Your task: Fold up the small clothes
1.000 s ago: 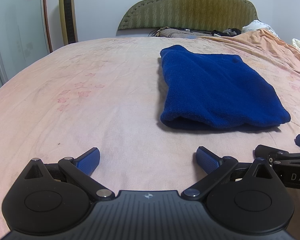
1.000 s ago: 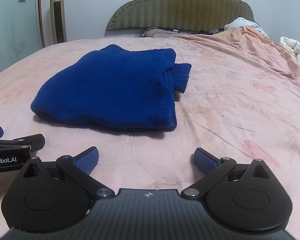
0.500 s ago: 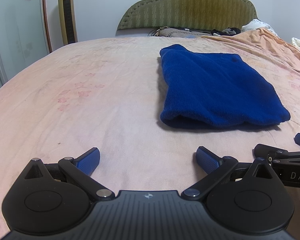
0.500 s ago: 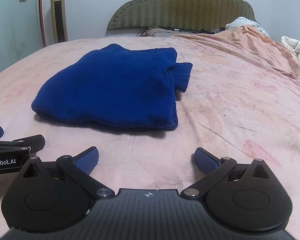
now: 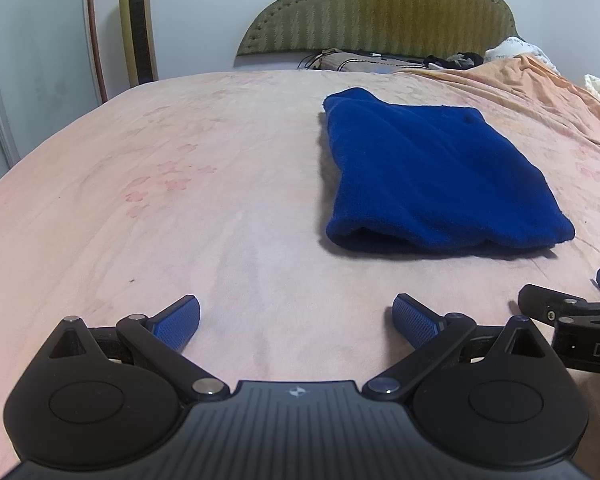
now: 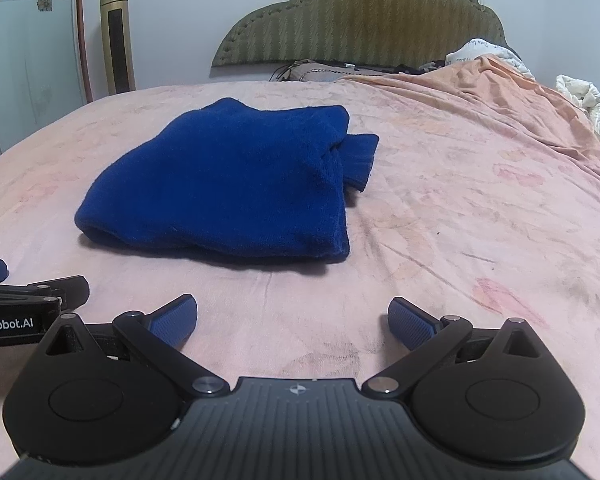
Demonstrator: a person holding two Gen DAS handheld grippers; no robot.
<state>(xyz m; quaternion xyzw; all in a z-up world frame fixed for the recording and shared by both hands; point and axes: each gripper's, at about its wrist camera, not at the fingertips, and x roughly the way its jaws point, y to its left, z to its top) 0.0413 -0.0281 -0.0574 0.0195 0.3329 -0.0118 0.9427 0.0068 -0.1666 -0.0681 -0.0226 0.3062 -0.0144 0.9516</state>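
A folded dark blue fleece garment [image 5: 432,176] lies flat on the pink bed sheet [image 5: 180,200]; it also shows in the right wrist view [image 6: 236,180], with a sleeve end sticking out at its right side [image 6: 360,160]. My left gripper [image 5: 296,320] is open and empty, low over the sheet, in front and to the left of the garment. My right gripper [image 6: 292,320] is open and empty, in front of the garment's near edge. Each gripper shows at the edge of the other's view.
A green padded headboard [image 5: 380,8] stands at the far end with cluttered items below it. An orange blanket [image 6: 500,92] is bunched along the right side. A gold tower fan [image 5: 138,24] and a glass door stand at the left.
Both grippers have drawn back slightly from the garment and lifted a little. Jaws stay open; the garment has not moved.
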